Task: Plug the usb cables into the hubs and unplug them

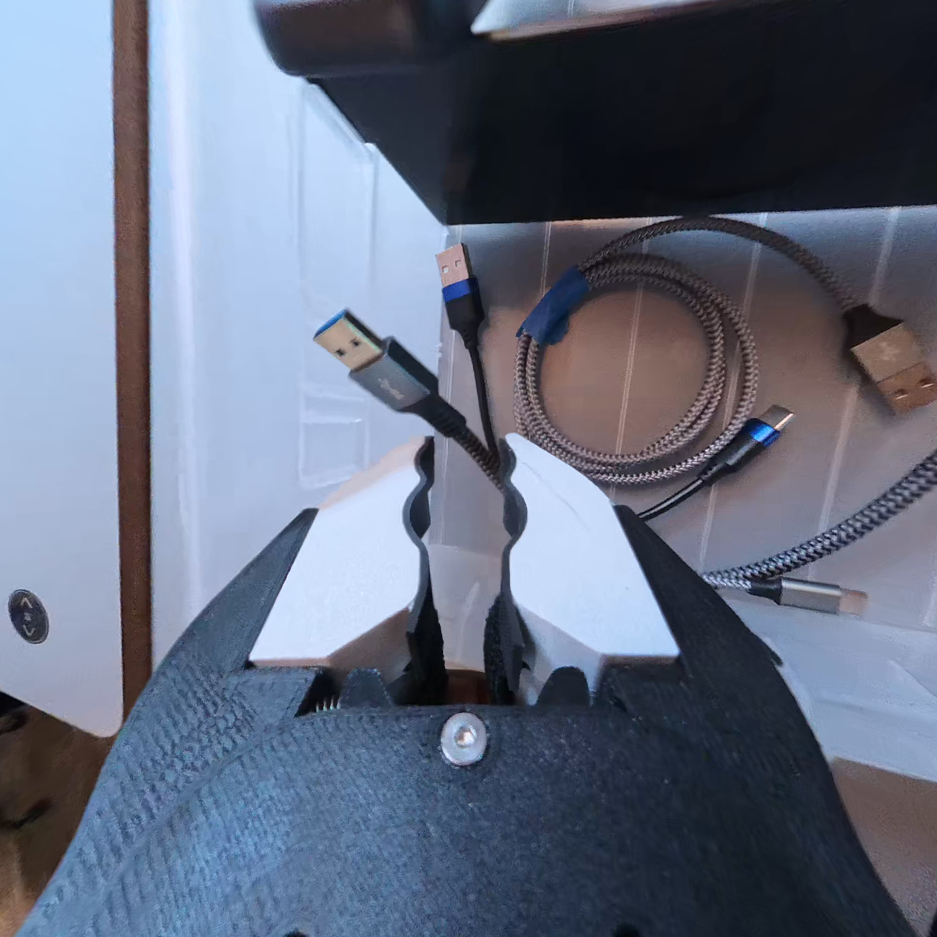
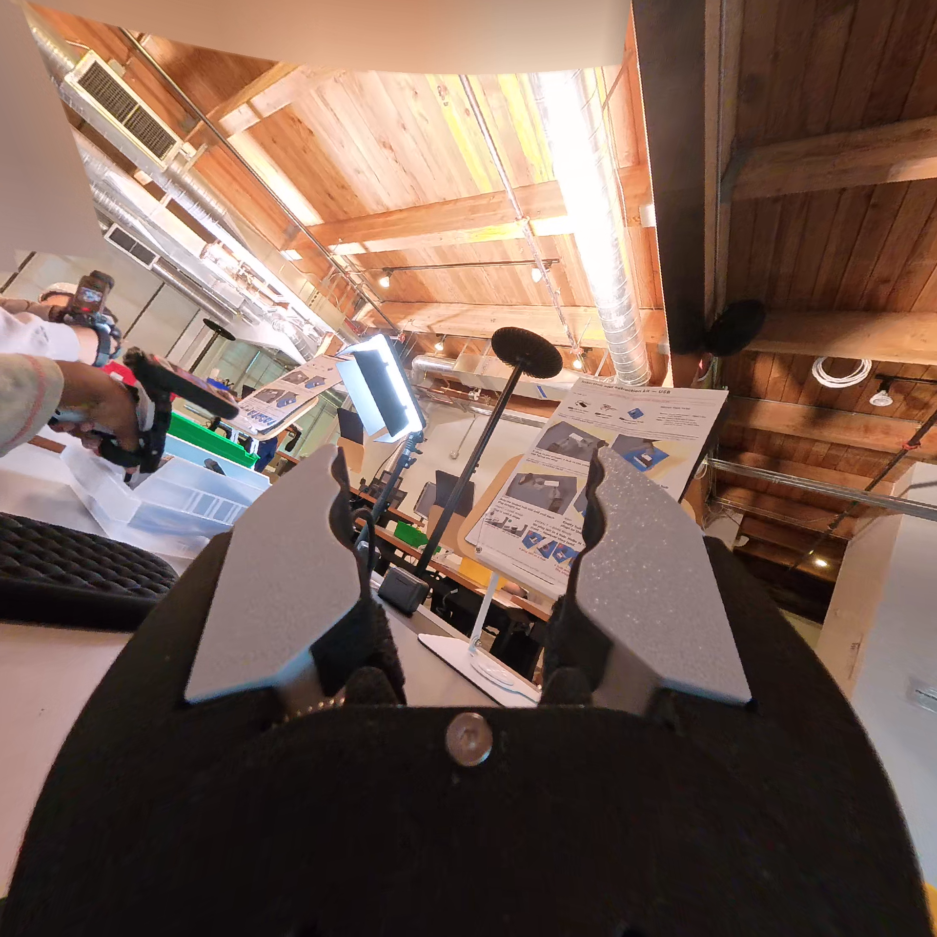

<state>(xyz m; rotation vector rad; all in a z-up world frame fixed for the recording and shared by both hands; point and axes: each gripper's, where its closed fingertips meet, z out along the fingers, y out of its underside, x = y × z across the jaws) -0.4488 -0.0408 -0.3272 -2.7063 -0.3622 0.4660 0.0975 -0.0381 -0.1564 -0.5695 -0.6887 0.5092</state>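
My left gripper (image 1: 466, 456) hovered over the cable bin (image 1: 634, 659), fingers parted; the grey plug (image 1: 375, 365) stood just ahead, seemingly ungrasped. My right gripper (image 2: 466, 487) gaped empty. Fetching step: close on that plug, then find a hub.

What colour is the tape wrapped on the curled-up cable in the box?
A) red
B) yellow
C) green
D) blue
D: the tape on the coiled cable in the box is dark blue.
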